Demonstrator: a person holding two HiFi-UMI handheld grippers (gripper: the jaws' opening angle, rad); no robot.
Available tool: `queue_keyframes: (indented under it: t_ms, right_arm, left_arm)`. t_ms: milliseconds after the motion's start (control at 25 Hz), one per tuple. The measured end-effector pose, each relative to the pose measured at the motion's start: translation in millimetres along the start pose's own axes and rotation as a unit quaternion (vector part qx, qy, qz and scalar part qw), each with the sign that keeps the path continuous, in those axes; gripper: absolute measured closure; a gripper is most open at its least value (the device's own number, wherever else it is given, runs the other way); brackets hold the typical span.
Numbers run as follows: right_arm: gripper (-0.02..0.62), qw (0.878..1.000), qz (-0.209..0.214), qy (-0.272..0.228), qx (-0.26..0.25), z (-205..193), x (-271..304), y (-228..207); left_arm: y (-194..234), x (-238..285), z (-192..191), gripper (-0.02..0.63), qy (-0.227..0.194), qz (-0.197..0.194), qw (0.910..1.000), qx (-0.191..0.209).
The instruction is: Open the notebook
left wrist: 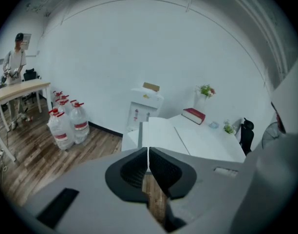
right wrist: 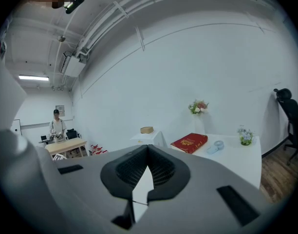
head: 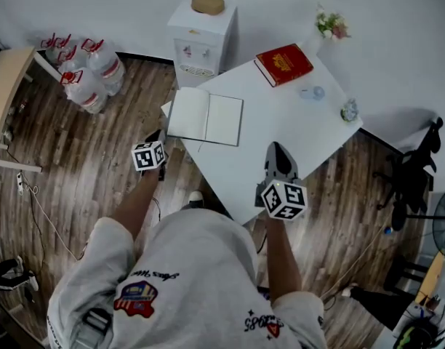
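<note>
The notebook (head: 205, 116) lies open on the white table (head: 281, 122), near its left corner, both blank pages facing up. In the left gripper view the notebook (left wrist: 161, 129) shows just beyond the jaws. My left gripper (head: 161, 134) hangs off the table's left edge, a little short of the notebook, and its jaws (left wrist: 148, 151) are shut with nothing between them. My right gripper (head: 276, 148) hovers over the table's near edge, right of the notebook. Its jaws (right wrist: 148, 148) meet at the tips and hold nothing.
A red book (head: 283, 64), a small blue object (head: 315, 91) and a little plant (head: 349, 110) sit at the table's far side. A white water dispenser (head: 201, 38) stands behind, with water bottles (head: 84, 71) to the left. A black chair (head: 415, 169) is on the right.
</note>
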State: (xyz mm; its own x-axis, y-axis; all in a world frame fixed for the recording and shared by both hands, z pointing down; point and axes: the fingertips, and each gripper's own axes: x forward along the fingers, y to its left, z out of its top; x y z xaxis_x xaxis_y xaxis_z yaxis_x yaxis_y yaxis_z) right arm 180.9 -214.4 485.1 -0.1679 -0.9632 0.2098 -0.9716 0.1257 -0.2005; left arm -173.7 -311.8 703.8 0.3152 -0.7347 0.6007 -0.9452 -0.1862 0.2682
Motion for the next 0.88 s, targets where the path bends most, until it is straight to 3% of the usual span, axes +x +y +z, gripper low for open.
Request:
queue_keyframes:
  t_ms: [200,440,720,880]
  right_arm:
    - [0.601,1.000,0.014,0.000,-0.016,0,15,24]
    - [0.603,0.999,0.025,-0.010,-0.027,9,26,44]
    - [0.604,0.998,0.034,-0.036,-0.045,27,24,58]
    - [0.604,0.996,0.039,-0.038,-0.071,28,24,64]
  left_arm:
    - [-47,-29,55,0.601,-0.069,-0.066,0.9915,0.088]
    - [-108,-72,115,0.601,-0.139,-0.125,0.9609,0.204]
    - [-145,-112,152,0.601,-0.189,-0.154,0.9402,0.238]
    - [-151,-123,162,0.601,-0.204,-0.161,0.9357,0.238]
